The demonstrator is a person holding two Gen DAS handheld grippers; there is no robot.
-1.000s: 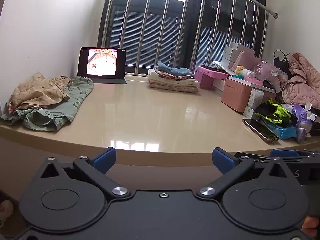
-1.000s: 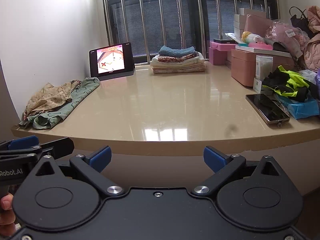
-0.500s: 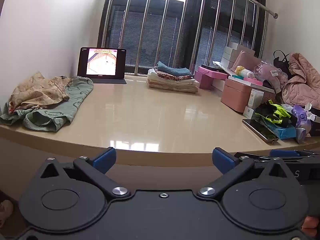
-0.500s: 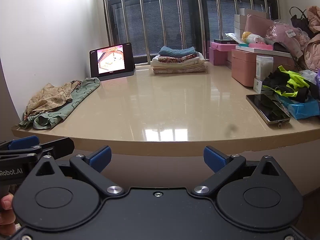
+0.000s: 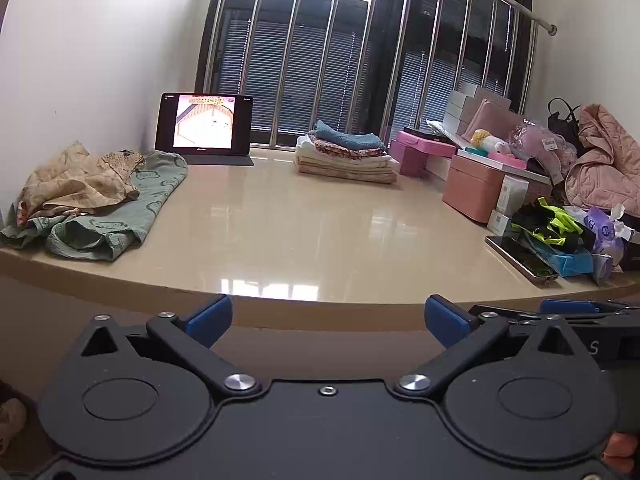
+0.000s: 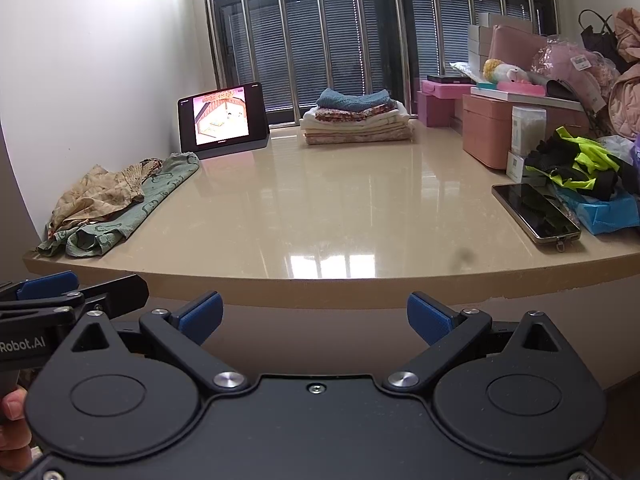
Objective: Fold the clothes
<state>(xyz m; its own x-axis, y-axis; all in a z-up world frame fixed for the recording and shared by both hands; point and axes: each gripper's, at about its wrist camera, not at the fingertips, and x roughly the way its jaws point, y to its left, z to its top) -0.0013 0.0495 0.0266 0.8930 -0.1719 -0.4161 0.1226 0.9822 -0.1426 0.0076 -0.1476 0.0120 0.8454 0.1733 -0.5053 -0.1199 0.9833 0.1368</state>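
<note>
Now we hold both tools low in front of the bench, short of its near edge. Our left tool has its blue pads set wide apart with nothing between them, and our right tool is just as wide and empty. In the right view the left tool shows at the lower left, just beside the right one, with a fingertip of the person's hand under it.

The unfolded clothes lie in a heap at the left end of the bench, against the wall. A green garment lies lowest, stretched long from the near edge back toward the tablet, its far end almost touching the tablet's base. A crumpled beige garment sits on top of it, on the wall side.

A folded stack rests at the back by the window bars, its long side running along the window. A phone lies flat at the right, near the edge, beside the pink boxes and other clutter.
</note>
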